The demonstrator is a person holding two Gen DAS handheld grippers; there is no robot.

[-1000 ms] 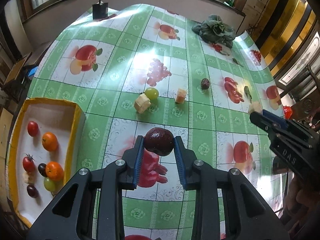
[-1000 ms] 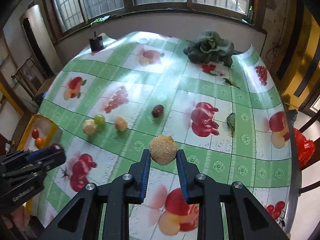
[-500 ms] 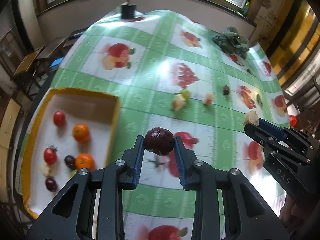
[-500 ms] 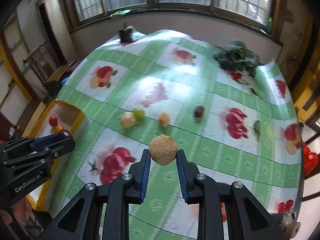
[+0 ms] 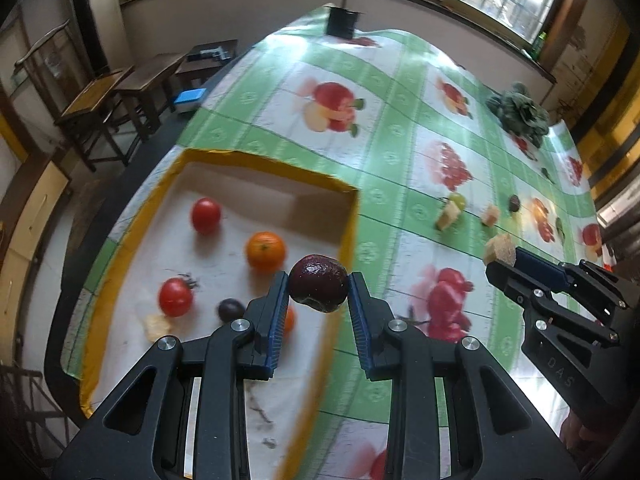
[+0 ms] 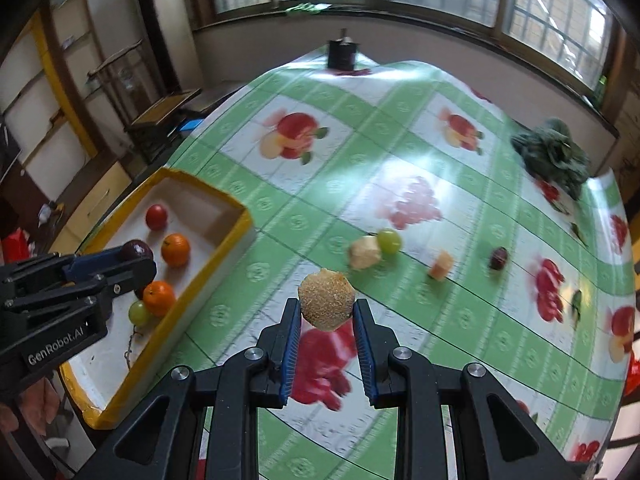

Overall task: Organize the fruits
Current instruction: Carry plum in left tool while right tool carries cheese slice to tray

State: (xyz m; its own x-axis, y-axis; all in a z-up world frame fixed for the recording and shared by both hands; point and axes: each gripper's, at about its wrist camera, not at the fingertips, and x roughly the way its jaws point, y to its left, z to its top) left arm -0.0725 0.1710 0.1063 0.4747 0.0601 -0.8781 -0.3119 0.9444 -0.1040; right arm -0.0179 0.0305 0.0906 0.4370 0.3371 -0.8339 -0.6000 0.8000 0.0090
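Two fruits are in the air at once. Our left gripper point(image 5: 318, 294) has its fingers clamped on a dark red plum point(image 5: 318, 289), pinched at its widest part so the round skin cannot slip, and it hangs above the near right edge of the yellow-rimmed tray point(image 5: 347, 240). Our right gripper point(image 6: 326, 316) has its fingers clamped on a brown rough-skinned fruit point(image 6: 327, 300), held over the green checked worktop point(image 6: 400, 148), just right of the tray. The tray already holds tomatoes and an orange point(image 5: 265, 251), so we judge it is the collecting place and both loads are headed there. A green grape point(image 6: 389, 241), two pale fruit chunks and another dark plum point(image 6: 499, 258) lie on the worktop, not yet gathered.
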